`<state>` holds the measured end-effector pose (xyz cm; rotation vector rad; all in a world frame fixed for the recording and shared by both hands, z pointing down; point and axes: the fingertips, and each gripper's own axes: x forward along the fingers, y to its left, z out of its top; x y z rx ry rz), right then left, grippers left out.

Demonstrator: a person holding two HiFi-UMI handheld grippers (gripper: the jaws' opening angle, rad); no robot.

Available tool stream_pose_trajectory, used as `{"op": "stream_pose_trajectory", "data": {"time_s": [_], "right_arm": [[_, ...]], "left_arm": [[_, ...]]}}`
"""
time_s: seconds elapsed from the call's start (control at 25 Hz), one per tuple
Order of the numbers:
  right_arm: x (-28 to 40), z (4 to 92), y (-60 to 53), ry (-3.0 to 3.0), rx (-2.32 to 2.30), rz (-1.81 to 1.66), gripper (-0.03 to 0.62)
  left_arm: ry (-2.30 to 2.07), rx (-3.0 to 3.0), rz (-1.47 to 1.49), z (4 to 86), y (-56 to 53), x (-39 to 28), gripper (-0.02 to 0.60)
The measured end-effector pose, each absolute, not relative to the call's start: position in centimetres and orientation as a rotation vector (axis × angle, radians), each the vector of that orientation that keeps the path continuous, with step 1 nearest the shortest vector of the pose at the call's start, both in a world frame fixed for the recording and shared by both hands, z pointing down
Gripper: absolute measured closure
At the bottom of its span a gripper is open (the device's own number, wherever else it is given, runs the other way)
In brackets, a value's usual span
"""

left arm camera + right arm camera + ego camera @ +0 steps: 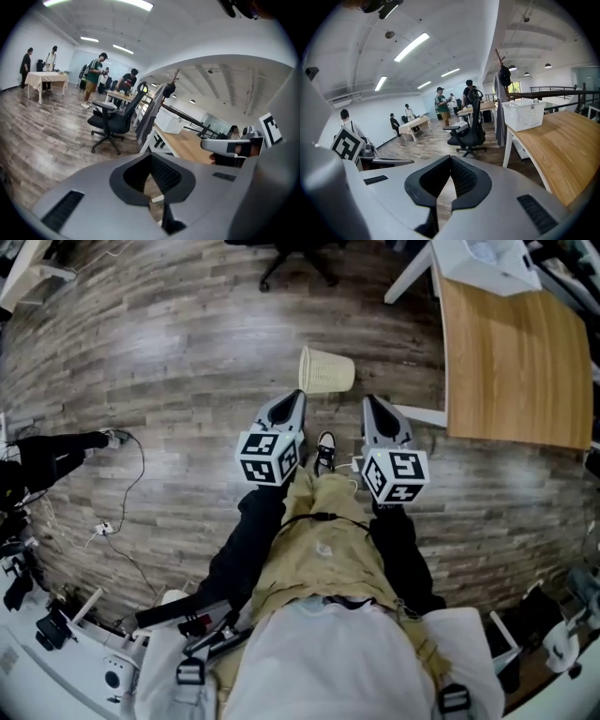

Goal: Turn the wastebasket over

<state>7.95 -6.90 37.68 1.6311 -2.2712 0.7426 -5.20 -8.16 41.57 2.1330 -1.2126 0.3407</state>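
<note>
A cream mesh wastebasket (326, 369) lies on its side on the wood floor, just ahead of both grippers in the head view. My left gripper (300, 393) points at its near left edge, a short way off, with its jaws shut and nothing between them. My right gripper (367, 397) hangs to the right of the basket, its tips meeting and empty. In the left gripper view the left gripper (151, 154) looks over the floor toward a desk. In the right gripper view the right gripper (450, 157) looks the same way. Neither gripper view shows the basket.
A wooden desk (516, 362) stands close on the right, one white leg (419, 414) near my right gripper, a white crate (525, 115) on top. A black office chair (295, 259) stands beyond the basket. Cables (122, 512) trail at the left. People stand far back (96, 77).
</note>
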Motion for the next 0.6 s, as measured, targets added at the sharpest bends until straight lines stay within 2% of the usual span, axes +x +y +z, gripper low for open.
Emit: {"op": "stream_pose_trajectory", "data": {"time_s": [0.6], "right_arm": [[7.4,56.9,-7.4,-2.04,1.492,1.13,0.574]], "left_arm": [[-1.038,1.831,0.596,62.0,-6.9,-5.9,0.58]]}}
